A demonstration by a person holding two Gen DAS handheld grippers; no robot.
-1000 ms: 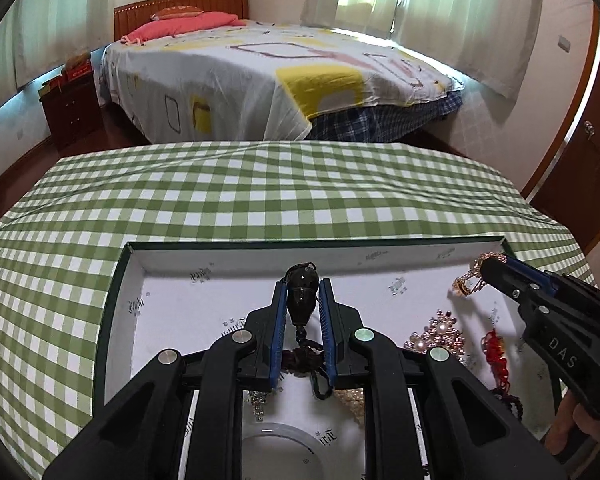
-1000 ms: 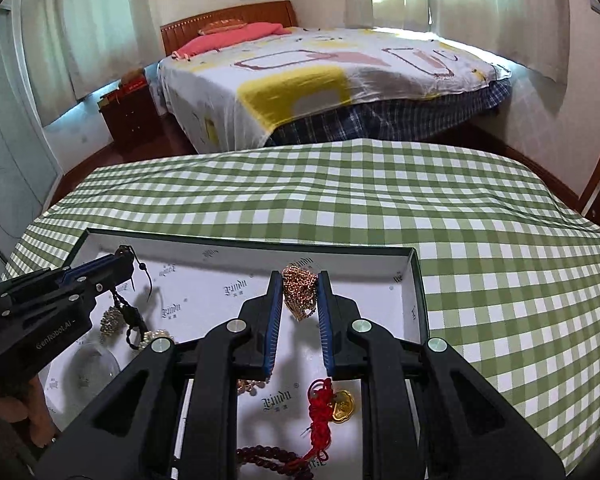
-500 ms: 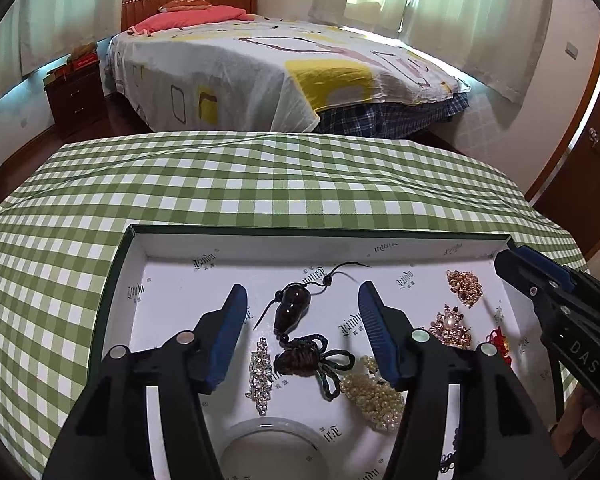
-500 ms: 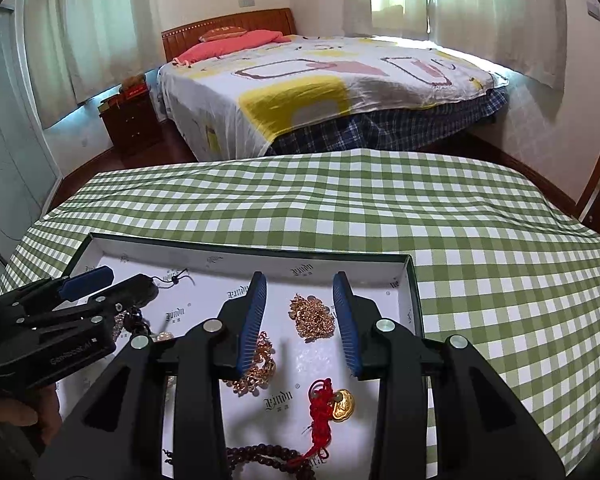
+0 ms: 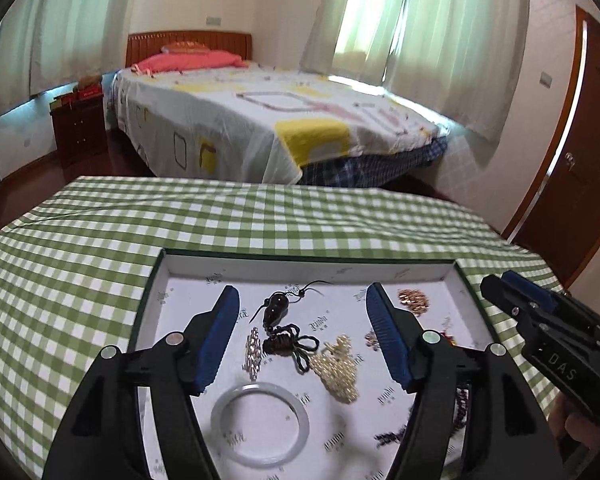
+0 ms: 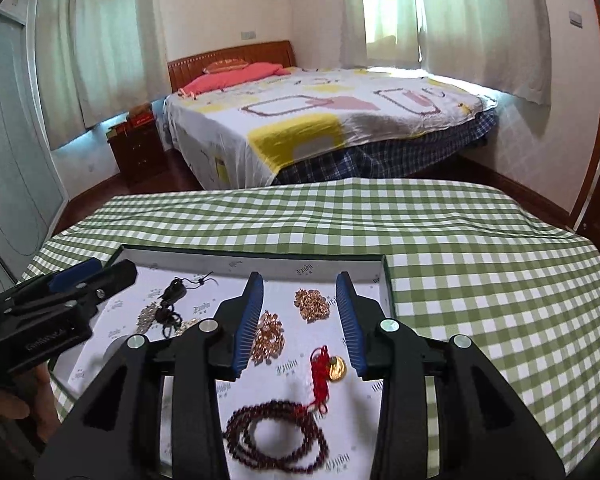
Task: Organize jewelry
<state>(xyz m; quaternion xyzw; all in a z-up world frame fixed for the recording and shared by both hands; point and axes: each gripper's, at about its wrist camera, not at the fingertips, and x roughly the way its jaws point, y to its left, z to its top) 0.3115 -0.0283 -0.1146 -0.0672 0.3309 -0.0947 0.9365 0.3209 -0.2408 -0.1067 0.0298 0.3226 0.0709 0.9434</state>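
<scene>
A white-lined tray with a dark green rim lies on the checked table. In it lie a dark gourd pendant with knotted cord, a rhinestone piece, a pearl cluster, a pale bangle and a rose-gold chain. My left gripper is open and empty above the pendant. My right gripper is open and empty above the rose-gold chain, a rose-gold brooch, a red-tasselled gold coin and dark red beads.
The green checked tablecloth spreads around the tray. The table edge drops off at the far side, with a bed behind. A brown door stands at the right.
My left gripper opened, let go of the gourd pendant and drew back. My right gripper opened, dropped the rose-gold chain in the tray and drew back too.
</scene>
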